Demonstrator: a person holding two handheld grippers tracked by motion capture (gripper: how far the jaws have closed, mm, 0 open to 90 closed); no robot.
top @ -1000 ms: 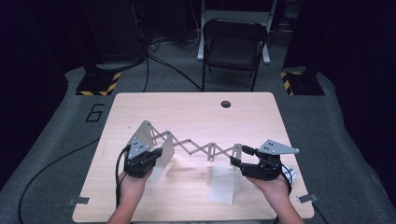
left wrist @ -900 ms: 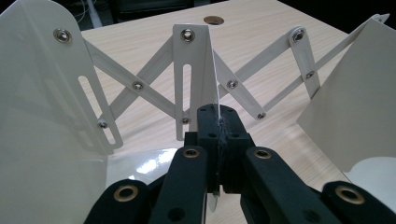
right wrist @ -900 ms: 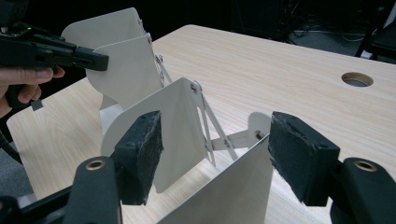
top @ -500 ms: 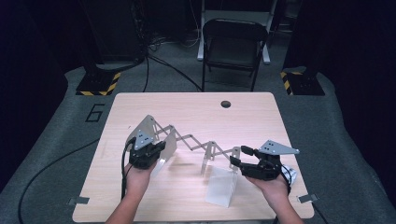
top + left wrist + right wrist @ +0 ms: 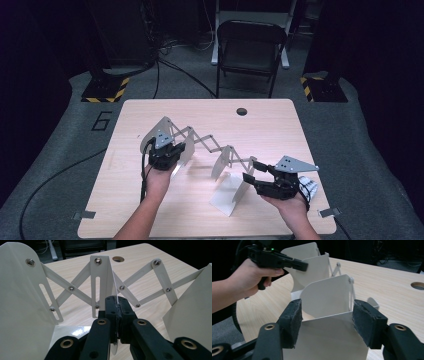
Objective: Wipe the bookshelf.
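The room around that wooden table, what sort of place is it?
Probably a lab or studio set up for recording, not a home. The wooden table stands on grey carpet among dark curtains, a folding chair waits behind it, and yellow-black striped stand bases with trailing cables flank it.

Left forearm enters bottom centre-left of high view, angled up toward frame middle; left hand wraps left gripper at left of centre; jaws clamped tight together, pads pinching thin white plate edge; right hand at lower right, right gripper pointing left; jaws apart, just been closing, pads straddling white panel, not pressing it.
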